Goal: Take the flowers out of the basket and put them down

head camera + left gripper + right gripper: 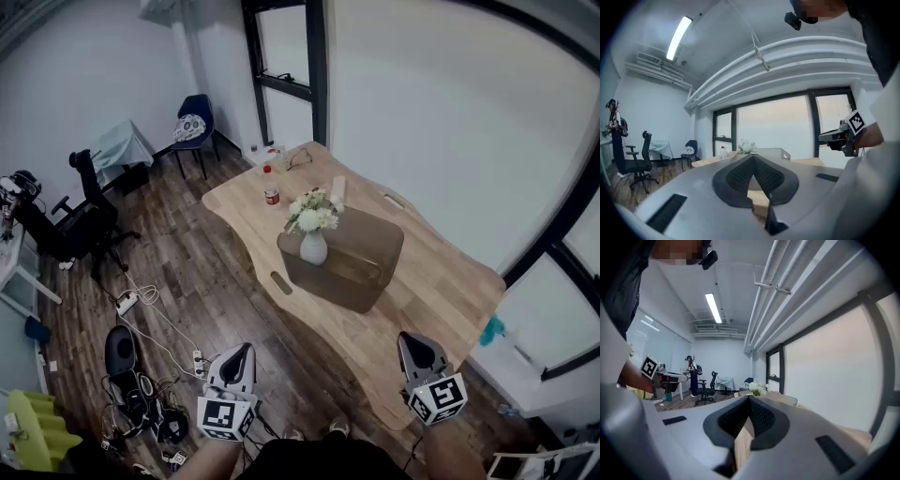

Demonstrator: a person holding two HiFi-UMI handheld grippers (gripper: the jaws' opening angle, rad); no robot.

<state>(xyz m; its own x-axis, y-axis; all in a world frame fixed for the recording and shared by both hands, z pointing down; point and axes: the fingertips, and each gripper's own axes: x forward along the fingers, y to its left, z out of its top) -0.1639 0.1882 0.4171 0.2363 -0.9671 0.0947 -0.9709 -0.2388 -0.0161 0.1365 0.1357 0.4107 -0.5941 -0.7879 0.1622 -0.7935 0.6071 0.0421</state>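
White flowers [313, 212] stand in a white vase [313, 248] at the near left corner of a brown basket [364, 246] on the wooden table [441, 281]. The flowers [746, 146] show far ahead in the left gripper view, and the flowers [757, 388] do in the right gripper view too. My left gripper [240, 351] hangs over the floor, off the table's near edge. Over that near edge is my right gripper [411, 339]. Both are well short of the basket. The left gripper [752, 157] and the right gripper [750, 398] have their jaws together with nothing in them.
Beyond the basket stand a small red-labelled bottle [272, 196] and a white cup [337, 187]. On the floor to the left are a black office chair [84, 225], a blue chair [194, 131] and cables [141, 309]. A person [692, 376] stands far off by a desk.
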